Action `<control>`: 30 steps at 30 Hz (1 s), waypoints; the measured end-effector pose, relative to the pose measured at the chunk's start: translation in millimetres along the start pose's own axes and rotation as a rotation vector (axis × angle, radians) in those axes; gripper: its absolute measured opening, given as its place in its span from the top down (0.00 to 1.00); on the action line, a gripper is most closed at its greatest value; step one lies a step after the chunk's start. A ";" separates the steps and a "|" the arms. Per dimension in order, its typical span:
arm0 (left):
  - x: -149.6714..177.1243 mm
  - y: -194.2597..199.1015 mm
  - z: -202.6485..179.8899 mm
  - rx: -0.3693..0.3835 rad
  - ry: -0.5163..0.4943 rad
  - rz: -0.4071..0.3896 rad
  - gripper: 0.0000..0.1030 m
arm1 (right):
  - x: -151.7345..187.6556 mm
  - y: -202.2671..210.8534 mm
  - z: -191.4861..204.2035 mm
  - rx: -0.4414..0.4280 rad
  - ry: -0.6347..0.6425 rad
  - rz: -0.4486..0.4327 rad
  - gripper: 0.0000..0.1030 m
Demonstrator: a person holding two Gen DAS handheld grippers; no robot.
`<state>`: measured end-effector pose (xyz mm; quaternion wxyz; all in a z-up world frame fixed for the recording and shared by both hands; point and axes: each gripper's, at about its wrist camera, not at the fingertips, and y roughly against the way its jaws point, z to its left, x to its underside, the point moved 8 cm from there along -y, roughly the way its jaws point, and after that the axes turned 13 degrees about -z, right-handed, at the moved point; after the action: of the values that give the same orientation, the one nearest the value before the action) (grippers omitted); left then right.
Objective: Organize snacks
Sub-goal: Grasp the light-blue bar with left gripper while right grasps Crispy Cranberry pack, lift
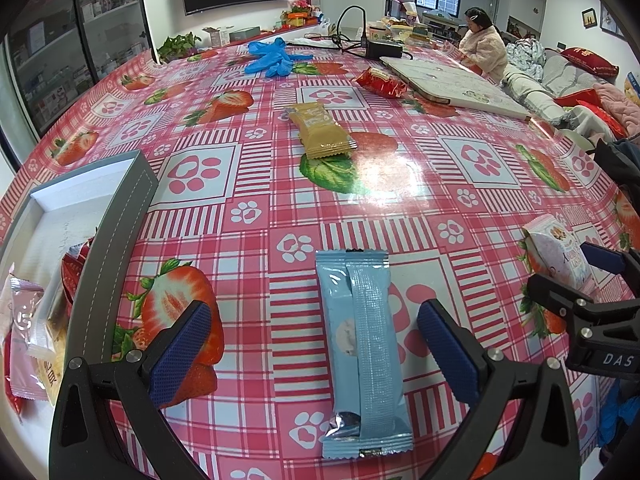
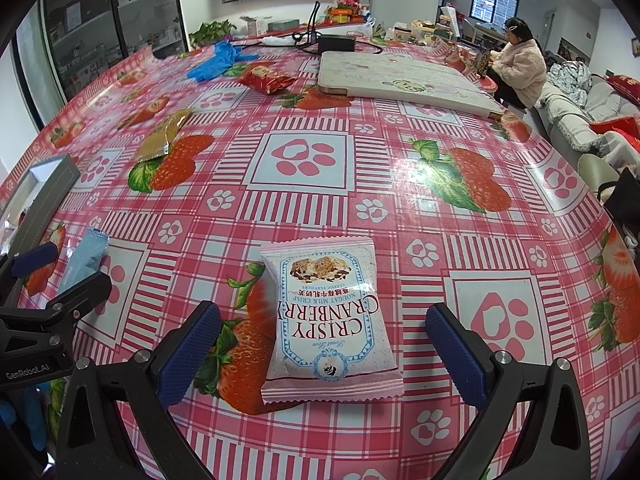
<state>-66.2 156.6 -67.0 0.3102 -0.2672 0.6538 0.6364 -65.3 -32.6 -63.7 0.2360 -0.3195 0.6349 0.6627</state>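
Observation:
A light blue snack bar [image 1: 364,352] lies flat on the strawberry tablecloth between the wide-apart fingers of my left gripper [image 1: 316,354], which is open. In the right wrist view a pink-and-white cranberry nougat packet [image 2: 330,320] lies between the spread fingers of my right gripper [image 2: 324,354], also open. A grey box [image 1: 108,232] at the left holds several wrapped snacks [image 1: 28,328]. Further out lie a tan packet [image 1: 322,130] and a red packet [image 1: 380,82]. The right gripper [image 1: 592,280] shows at the right edge, around the nougat packet [image 1: 560,256].
Blue gloves [image 1: 272,58], a white board [image 1: 452,84] and a black power brick with cables [image 1: 382,48] lie at the table's far side. A person in a fluffy coat [image 1: 482,46] sits beyond the far edge. A sofa with cushions [image 1: 572,76] is at right.

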 end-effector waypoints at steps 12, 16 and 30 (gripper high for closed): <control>6.6 23.5 -34.0 0.098 -0.071 0.107 0.75 | -3.8 7.4 10.3 -0.055 0.039 0.145 0.55; 8.2 38.9 -34.3 0.176 0.017 0.116 0.75 | -1.9 13.0 10.7 -0.102 -0.019 0.160 0.56; -36.6 107.6 66.9 0.050 0.114 -0.033 0.75 | -49.3 46.1 103.1 -0.365 -0.090 0.140 0.56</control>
<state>-117.6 226.7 32.2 0.2894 -0.3059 0.6817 0.5983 -77.4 70.6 2.8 0.1557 -0.2823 0.5134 0.7953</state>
